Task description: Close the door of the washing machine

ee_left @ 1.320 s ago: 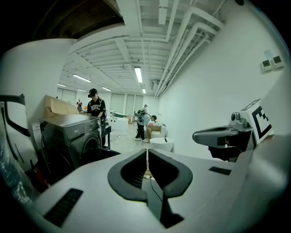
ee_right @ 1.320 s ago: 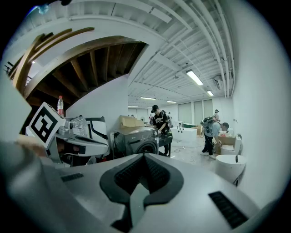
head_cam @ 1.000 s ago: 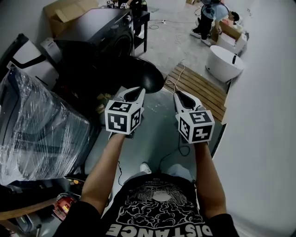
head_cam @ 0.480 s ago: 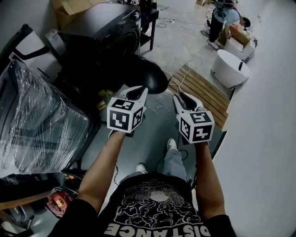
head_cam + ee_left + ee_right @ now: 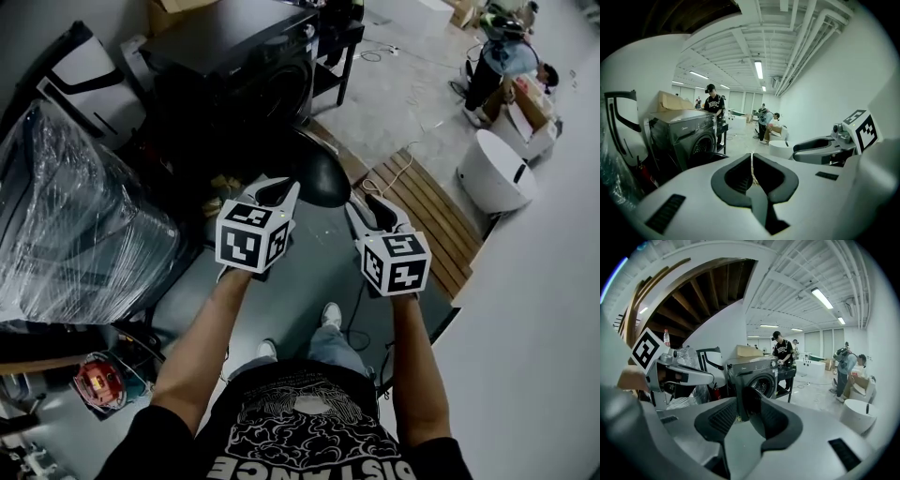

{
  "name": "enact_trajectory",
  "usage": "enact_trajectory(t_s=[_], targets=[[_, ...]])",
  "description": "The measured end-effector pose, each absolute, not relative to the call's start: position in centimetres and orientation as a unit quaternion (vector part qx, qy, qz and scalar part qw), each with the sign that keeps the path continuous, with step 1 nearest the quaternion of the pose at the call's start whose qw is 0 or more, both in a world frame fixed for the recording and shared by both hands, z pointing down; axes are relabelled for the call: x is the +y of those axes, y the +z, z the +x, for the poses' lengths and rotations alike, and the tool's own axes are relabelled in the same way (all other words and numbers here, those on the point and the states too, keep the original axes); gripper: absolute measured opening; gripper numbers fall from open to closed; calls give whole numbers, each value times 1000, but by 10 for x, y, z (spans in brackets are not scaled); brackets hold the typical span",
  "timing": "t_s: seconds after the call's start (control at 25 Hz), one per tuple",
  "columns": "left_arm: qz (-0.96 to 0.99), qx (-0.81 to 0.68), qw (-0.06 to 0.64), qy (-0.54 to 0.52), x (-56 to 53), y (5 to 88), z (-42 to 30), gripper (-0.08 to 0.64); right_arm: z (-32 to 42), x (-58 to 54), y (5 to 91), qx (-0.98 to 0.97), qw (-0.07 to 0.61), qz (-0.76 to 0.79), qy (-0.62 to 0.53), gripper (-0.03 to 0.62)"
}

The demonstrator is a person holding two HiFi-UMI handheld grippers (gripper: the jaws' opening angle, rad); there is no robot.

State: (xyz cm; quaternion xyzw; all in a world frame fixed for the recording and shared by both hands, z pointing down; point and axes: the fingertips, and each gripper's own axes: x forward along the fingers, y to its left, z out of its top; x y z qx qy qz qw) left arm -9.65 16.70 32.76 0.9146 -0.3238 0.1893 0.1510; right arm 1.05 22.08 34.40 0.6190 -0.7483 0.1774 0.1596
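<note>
The dark washing machine (image 5: 248,66) stands at the back left with its round black door (image 5: 317,173) swung open toward me. My left gripper (image 5: 274,193) is shut and empty, its tip just short of the door's near rim. My right gripper (image 5: 373,208) is open a little to the right of the door; its jaws have just been opening and nothing is held. In the right gripper view the door (image 5: 746,397) shows edge-on through the gap between the pads, ahead of the machine (image 5: 759,373). The left gripper view shows the machine (image 5: 684,136) and the door (image 5: 705,157) at left.
A plastic-wrapped appliance (image 5: 75,216) fills the left side. A wooden slat pallet (image 5: 427,211) and a white round tub (image 5: 497,173) lie to the right. A small black table (image 5: 342,37) stands beside the machine, with a person (image 5: 487,66) farther off. A cable trails on the floor.
Both grippers have moved forward and down toward the open door, which now lies right at their tips. The right gripper's jaws have opened; the left stays shut.
</note>
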Motion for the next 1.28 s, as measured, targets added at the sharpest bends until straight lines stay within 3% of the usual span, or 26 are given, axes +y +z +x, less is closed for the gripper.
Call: enact_trajectory(t_s=[0.56,1.28], targets=[[871,-402,170,226,116,353,-44,36,63,135,386,-816,181,514,192,190],[842,-447,206,222,56,396,-58,37,26,28,447,-850,252,430,171,227]])
